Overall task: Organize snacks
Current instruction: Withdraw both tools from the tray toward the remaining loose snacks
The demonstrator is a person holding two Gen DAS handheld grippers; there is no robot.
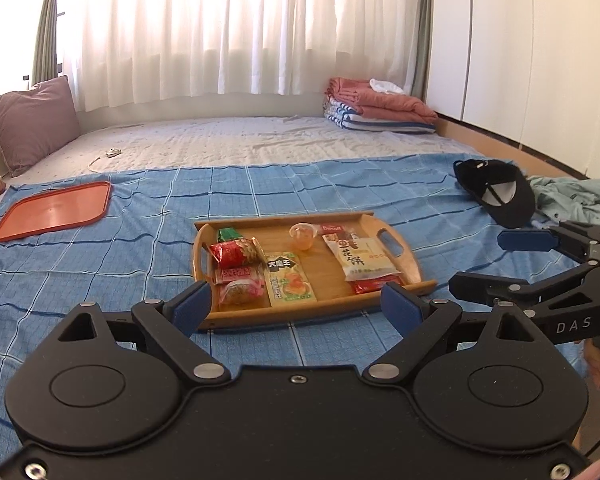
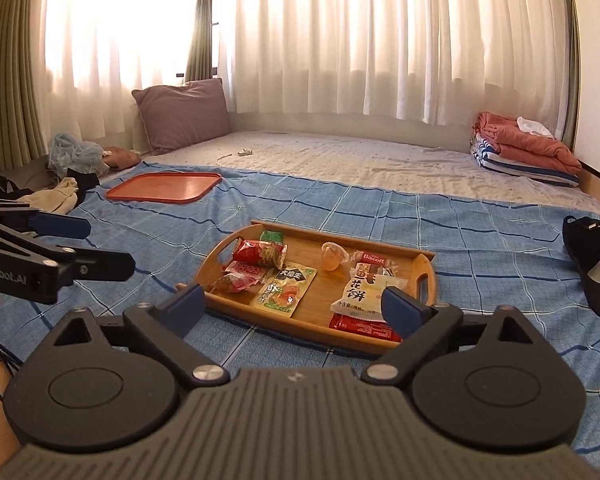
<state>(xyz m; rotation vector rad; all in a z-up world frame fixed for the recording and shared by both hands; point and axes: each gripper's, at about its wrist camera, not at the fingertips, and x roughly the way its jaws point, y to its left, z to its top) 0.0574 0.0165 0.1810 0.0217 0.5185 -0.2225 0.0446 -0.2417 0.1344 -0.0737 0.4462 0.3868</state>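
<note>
A wooden tray (image 1: 410,264) (image 2: 426,280) lies on the blue checked cloth and holds several snacks: a red packet (image 1: 236,252) (image 2: 260,254), a green-yellow packet (image 1: 290,282) (image 2: 284,290), a jelly cup (image 1: 302,236) (image 2: 332,256) and a white cake packet (image 1: 362,258) (image 2: 360,294). An empty orange tray (image 1: 54,210) (image 2: 164,186) lies further off to the left. My left gripper (image 1: 296,306) is open and empty, just short of the wooden tray. My right gripper (image 2: 296,308) is open and empty, also at the tray's near edge; it shows in the left wrist view (image 1: 492,260).
A black cap (image 1: 496,192) (image 2: 592,264) lies right of the wooden tray. Folded blankets (image 1: 376,106) (image 2: 524,148) sit at the far right. A purple pillow (image 1: 32,120) (image 2: 184,114) leans far left. Loose clothes (image 2: 72,172) lie at the left edge.
</note>
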